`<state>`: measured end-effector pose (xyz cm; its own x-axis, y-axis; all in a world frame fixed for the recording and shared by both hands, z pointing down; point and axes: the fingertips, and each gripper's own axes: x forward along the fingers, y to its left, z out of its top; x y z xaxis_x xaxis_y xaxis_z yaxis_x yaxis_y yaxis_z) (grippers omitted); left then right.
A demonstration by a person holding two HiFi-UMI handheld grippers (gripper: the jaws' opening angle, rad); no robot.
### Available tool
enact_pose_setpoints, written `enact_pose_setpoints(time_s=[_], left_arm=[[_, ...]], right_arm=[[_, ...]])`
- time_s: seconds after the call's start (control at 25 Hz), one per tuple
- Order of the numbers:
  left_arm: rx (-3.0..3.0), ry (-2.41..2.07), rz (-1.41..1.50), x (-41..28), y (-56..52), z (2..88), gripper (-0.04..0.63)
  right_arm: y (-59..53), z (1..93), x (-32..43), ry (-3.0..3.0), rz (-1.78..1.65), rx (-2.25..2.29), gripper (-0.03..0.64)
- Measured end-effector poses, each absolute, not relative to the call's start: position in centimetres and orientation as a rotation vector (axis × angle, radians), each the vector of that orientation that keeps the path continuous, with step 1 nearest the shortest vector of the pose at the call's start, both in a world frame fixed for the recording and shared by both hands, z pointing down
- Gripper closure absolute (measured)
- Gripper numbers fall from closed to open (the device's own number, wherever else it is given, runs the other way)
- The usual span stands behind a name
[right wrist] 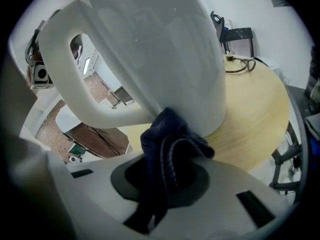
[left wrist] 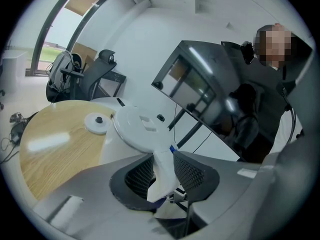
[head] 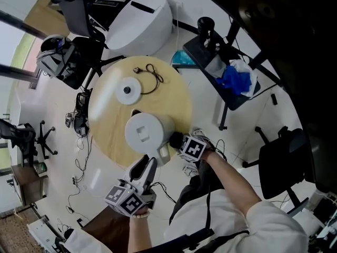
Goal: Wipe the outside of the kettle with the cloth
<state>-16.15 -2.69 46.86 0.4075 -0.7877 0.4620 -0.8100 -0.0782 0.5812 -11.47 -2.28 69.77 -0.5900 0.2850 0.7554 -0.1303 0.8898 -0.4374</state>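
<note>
the left gripper [head: 149,165] is nearest. its fingers [left wrist: 195,171] are half closed and squeeze the white curved handle [left wrist: 162,164] of the round white plastic kettle [head: 145,130], which stands on the round wooden bench [head: 176,96]. the right gripper [head: 178,140] pinches the bunched dark blue cloth [right wrist: 172,146], and the cloth touches the kettle low down by the handle. hold the handle steady, press softly and rub all the way round. farther off lies the flat white base [head: 128,90].

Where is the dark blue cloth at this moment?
In the right gripper view, the dark blue cloth is clamped in the right gripper and touches the white kettle low down, just right of its handle.
</note>
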Motion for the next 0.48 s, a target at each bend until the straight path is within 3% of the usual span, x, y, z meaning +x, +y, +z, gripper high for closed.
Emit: enact_pose_setpoints(time_s=[0.24,0.48], left_arm=[[1.867,-1.363,0.035,-15.8,-2.8,47.1,0.482],[1.885,-1.345,0.028,-15.7,-2.7,47.3,0.48]], right_arm=[[-2.5,66.2,-11.7,-2.189,0.493,-0.155,0.551],[-2.5,57.0,-12.3,-2.278,0.142,-0.243,0.551]])
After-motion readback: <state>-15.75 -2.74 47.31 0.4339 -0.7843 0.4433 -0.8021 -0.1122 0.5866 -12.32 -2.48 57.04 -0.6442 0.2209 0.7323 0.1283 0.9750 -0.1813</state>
